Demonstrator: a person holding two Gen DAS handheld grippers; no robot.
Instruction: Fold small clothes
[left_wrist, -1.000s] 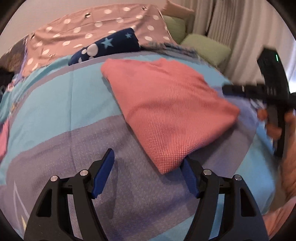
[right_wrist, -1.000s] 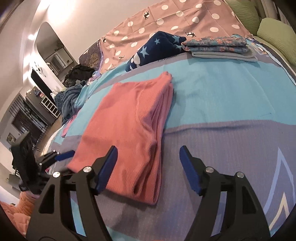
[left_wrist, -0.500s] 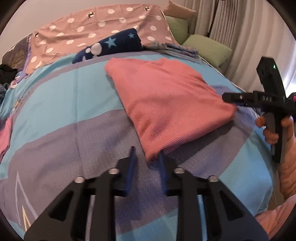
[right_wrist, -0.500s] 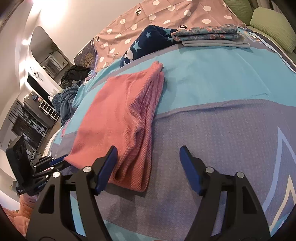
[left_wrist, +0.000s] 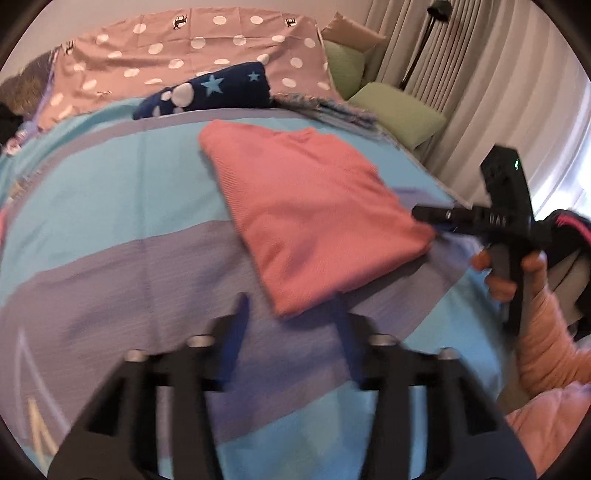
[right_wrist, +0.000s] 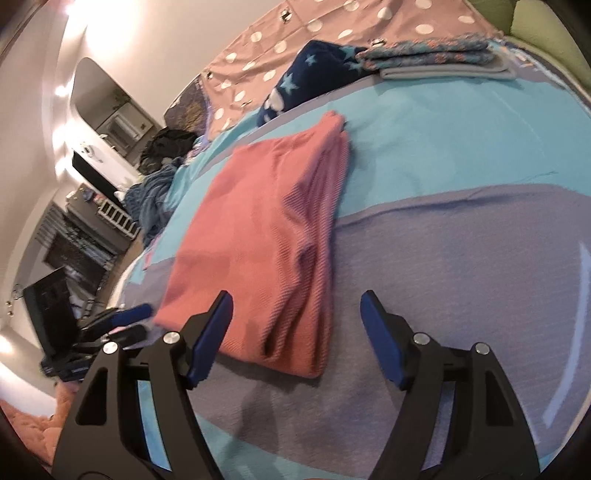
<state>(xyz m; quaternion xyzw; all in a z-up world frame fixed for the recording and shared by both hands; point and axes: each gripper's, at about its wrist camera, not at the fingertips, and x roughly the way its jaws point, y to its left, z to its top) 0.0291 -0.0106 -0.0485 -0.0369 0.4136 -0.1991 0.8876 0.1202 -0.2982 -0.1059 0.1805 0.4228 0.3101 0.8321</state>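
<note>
A folded pink knit garment (left_wrist: 314, 218) lies flat on the blue and purple bedspread (left_wrist: 110, 221); it also shows in the right wrist view (right_wrist: 266, 236). My left gripper (left_wrist: 291, 314) is open and empty, its fingers on either side of the garment's near corner, just short of it. My right gripper (right_wrist: 295, 314) is open and empty, over the garment's near edge. In the left wrist view the right gripper (left_wrist: 436, 225) sits at the garment's right corner. In the right wrist view the left gripper (right_wrist: 129, 321) sits at its left corner.
A stack of folded clothes (right_wrist: 436, 59) and a navy star-patterned item (left_wrist: 207, 92) lie at the far side of the bed. A pink dotted pillow (left_wrist: 192, 48) and green cushions (left_wrist: 399, 110) are behind. Curtains (left_wrist: 480, 85) hang to the right.
My left gripper closed around the garment's near corner half a second ago and has opened again. The garment lies flat in about the same place. My right gripper stayed open.
</note>
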